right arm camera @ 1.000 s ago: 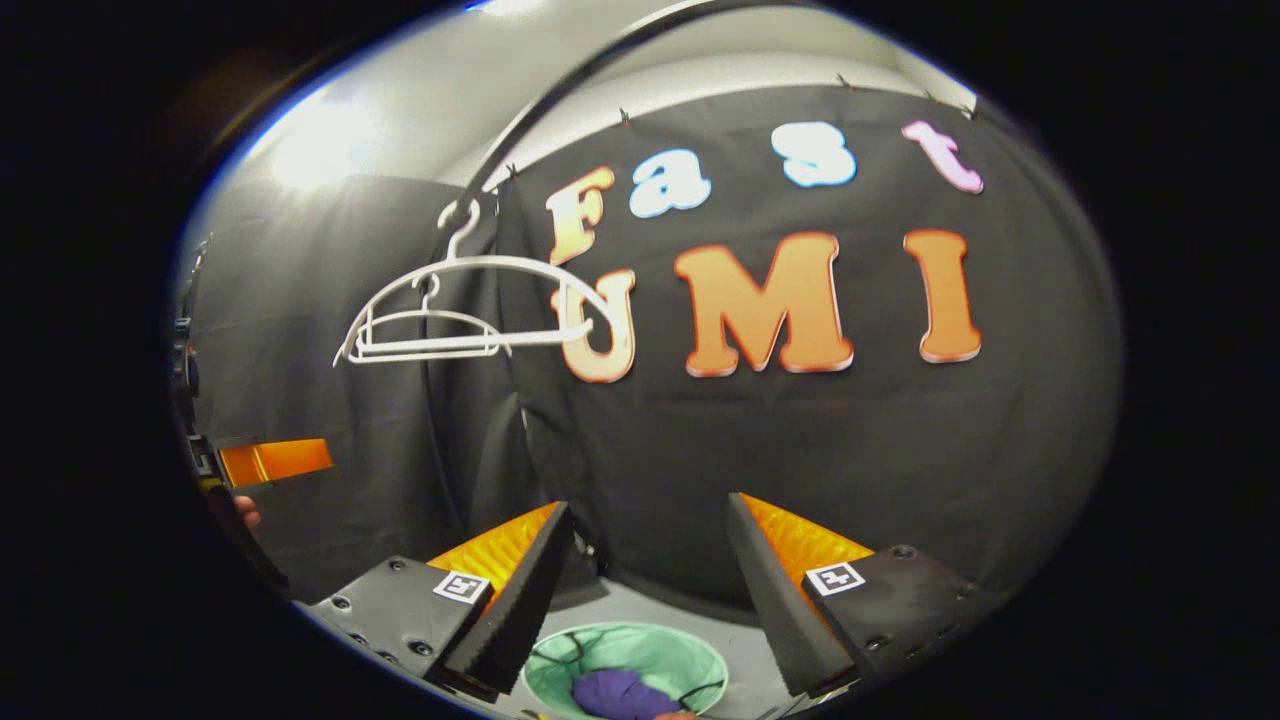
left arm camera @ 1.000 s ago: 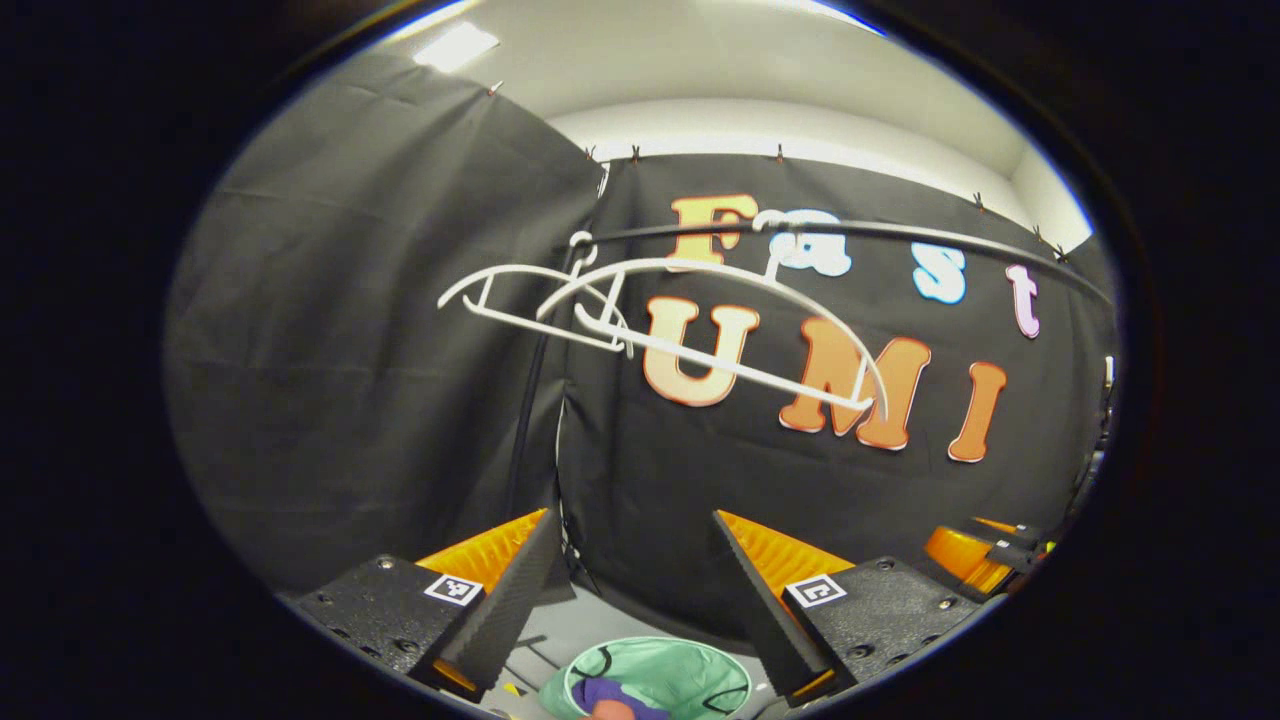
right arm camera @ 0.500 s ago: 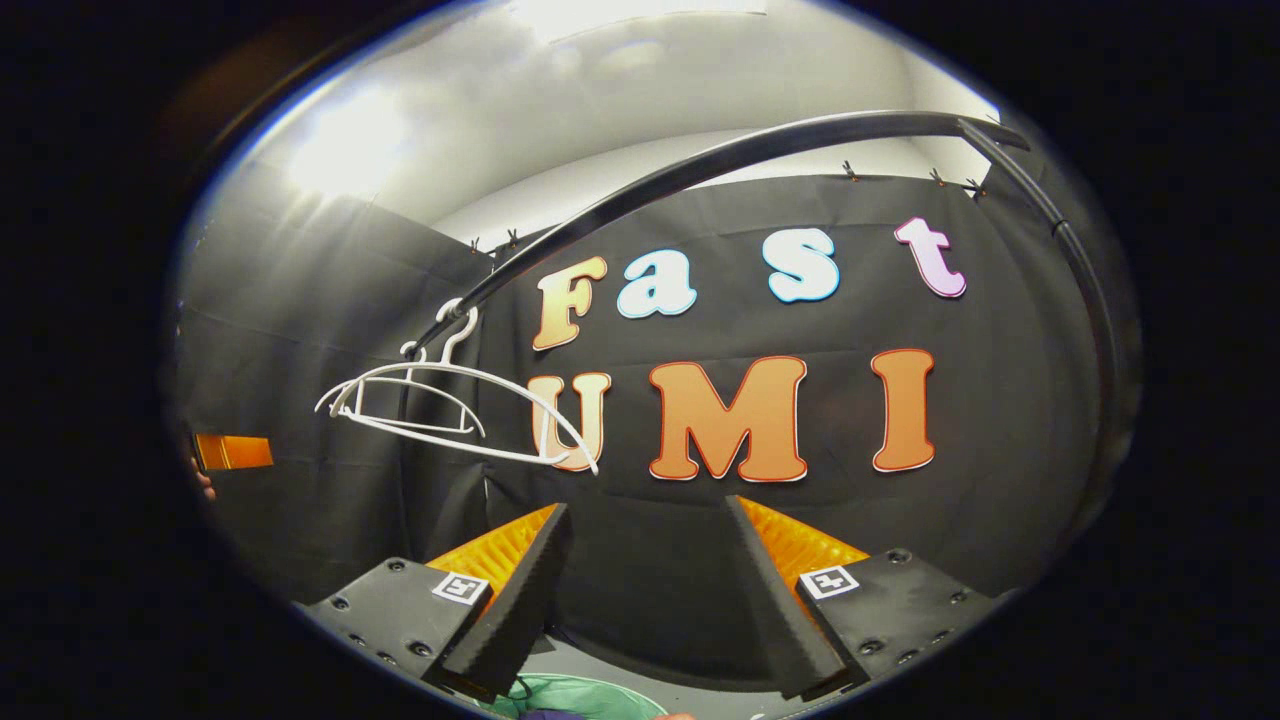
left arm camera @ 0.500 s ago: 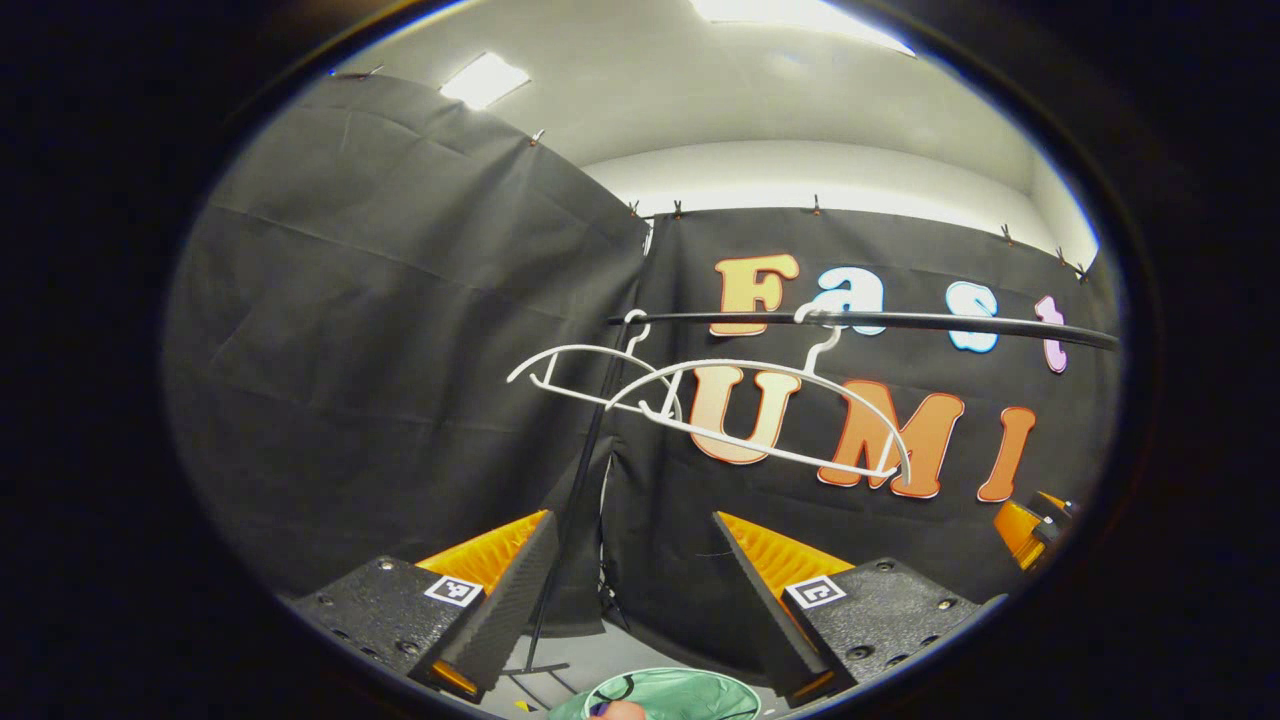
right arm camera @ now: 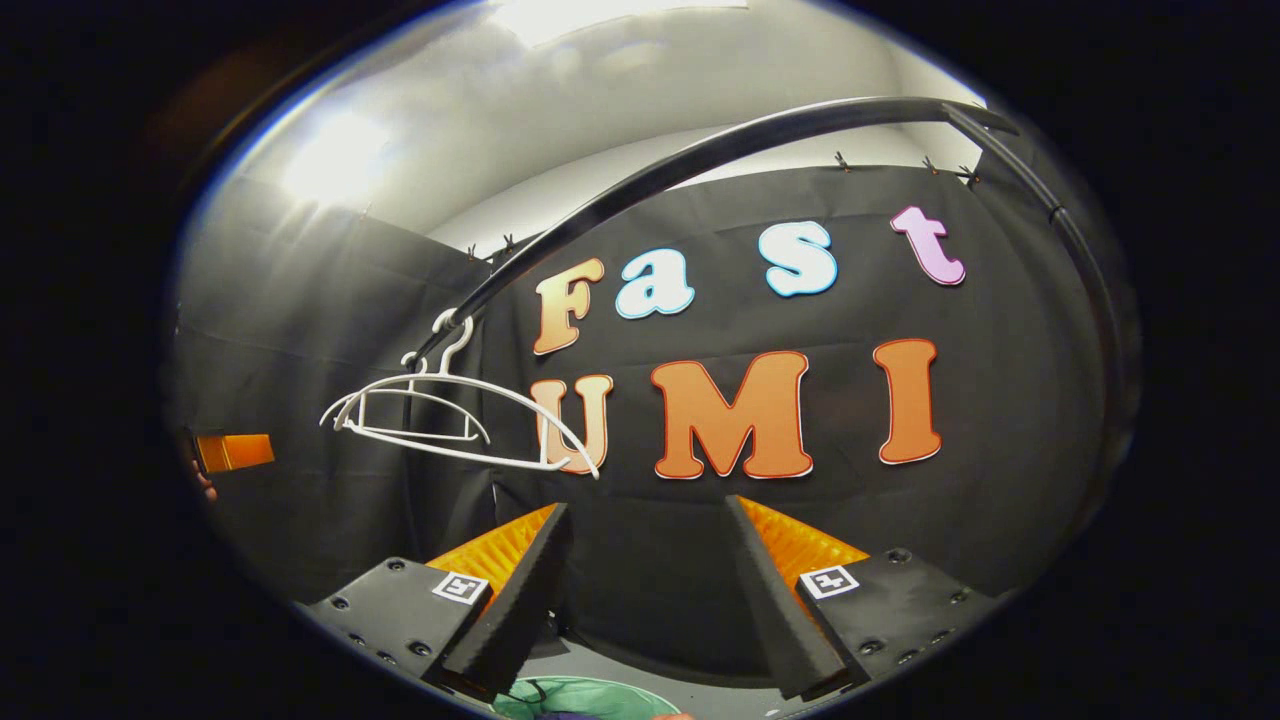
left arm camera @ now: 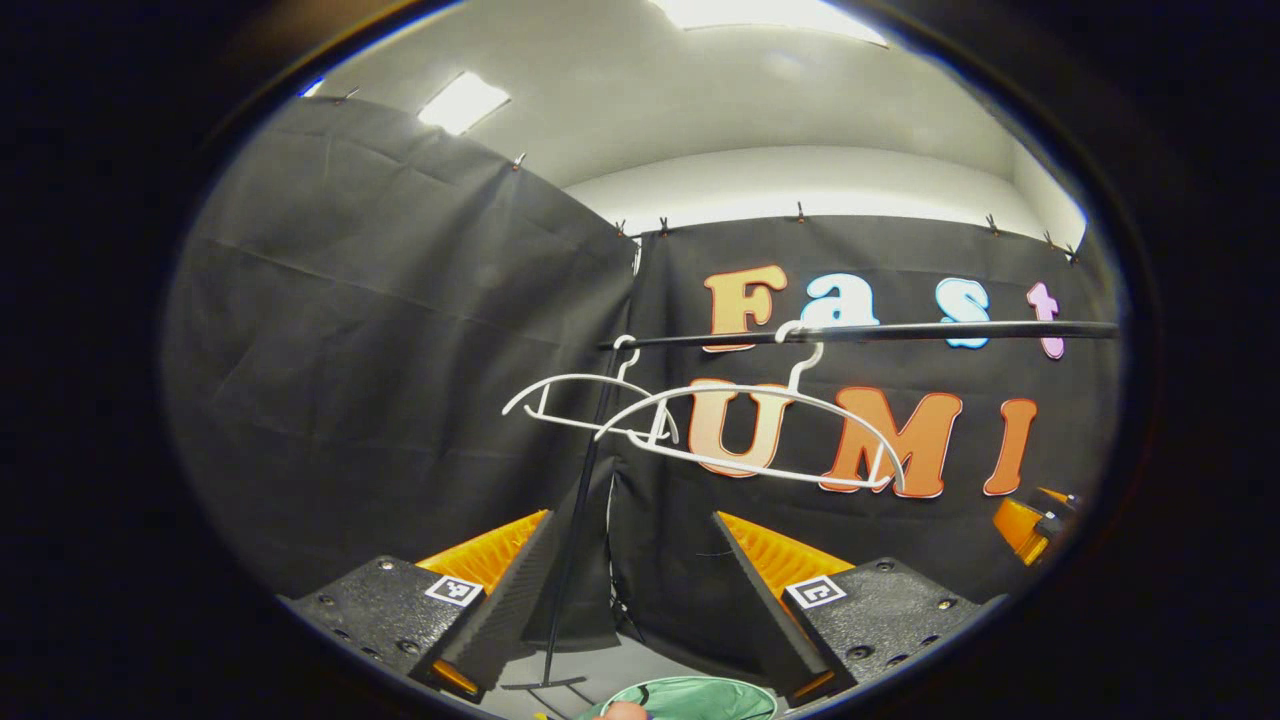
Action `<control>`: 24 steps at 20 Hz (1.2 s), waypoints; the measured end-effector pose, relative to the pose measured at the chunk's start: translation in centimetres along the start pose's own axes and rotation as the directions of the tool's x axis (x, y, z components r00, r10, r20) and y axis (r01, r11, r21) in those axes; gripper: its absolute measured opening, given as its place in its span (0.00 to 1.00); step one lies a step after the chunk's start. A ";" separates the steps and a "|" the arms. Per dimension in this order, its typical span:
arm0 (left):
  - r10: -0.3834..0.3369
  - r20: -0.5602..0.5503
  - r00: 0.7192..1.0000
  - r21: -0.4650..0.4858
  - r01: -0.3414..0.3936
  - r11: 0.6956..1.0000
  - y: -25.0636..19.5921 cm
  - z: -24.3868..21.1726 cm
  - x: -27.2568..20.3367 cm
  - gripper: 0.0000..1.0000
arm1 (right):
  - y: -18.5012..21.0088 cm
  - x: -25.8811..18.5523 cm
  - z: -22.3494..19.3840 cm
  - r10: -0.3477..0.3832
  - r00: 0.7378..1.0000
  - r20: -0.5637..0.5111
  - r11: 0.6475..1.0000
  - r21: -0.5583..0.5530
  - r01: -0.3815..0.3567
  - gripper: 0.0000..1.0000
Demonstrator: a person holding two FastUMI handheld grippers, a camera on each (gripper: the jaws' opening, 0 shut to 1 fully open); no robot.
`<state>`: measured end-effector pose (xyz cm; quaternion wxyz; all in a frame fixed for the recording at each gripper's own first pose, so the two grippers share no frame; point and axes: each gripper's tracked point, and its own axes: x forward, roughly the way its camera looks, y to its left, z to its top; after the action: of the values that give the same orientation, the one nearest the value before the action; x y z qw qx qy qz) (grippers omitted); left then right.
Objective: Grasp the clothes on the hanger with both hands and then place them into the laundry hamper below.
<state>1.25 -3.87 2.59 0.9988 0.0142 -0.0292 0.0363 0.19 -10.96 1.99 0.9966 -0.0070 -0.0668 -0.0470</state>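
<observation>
Two bare white hangers (left arm camera: 750,432) hang on a black rail (left arm camera: 900,331), a little above and beyond my left gripper (left arm camera: 630,575), which is open and holds nothing. Low down between its fingers shows the rim of the green laundry hamper (left arm camera: 700,695). In the right gripper view the same hangers (right arm camera: 455,420) hang at the left under the curved rail (right arm camera: 700,165). My right gripper (right arm camera: 645,580) is open and holds nothing. The hamper (right arm camera: 575,692) peeks in at the bottom edge, with a sliver of purple cloth in it.
The rack's upright black pole (left arm camera: 575,560) stands on the grey floor just beyond my left fingers. Black cloth walls close the booth behind and to the left. The right gripper (left arm camera: 1030,522) shows far right in the left gripper view, the left gripper (right arm camera: 235,452) far left in the right gripper view.
Both grippers have tilted upward: the hamper and its purple cloth slid down to the bottom edge and the hangers and rail sit lower in view. Both stayed open.
</observation>
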 end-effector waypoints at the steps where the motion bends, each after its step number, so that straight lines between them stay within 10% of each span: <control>1: -0.002 0.011 1.000 0.013 0.002 1.000 0.0 0.2 0.1 0.92 | 0.0 0.0 0.0 0.000 1.000 0.001 1.000 -0.003 0.000 0.94; 10: -0.116 -0.014 0.993 -0.038 0.115 0.993 -3.4 -1.0 0.1 0.92 | 0.7 -1.3 -0.1 0.009 1.000 -0.010 1.000 0.002 -0.009 0.94; 24: 0.052 -0.001 0.999 -0.010 -0.052 0.999 0.4 -0.5 -1.0 0.92 | 0.7 -1.2 -3.4 0.060 0.998 -0.025 0.996 0.070 -0.059 0.94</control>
<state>0.29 -3.48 2.01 0.9976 0.0083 -0.0293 0.0619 -0.45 -10.24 -1.54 0.9981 0.0260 -0.0546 -0.0151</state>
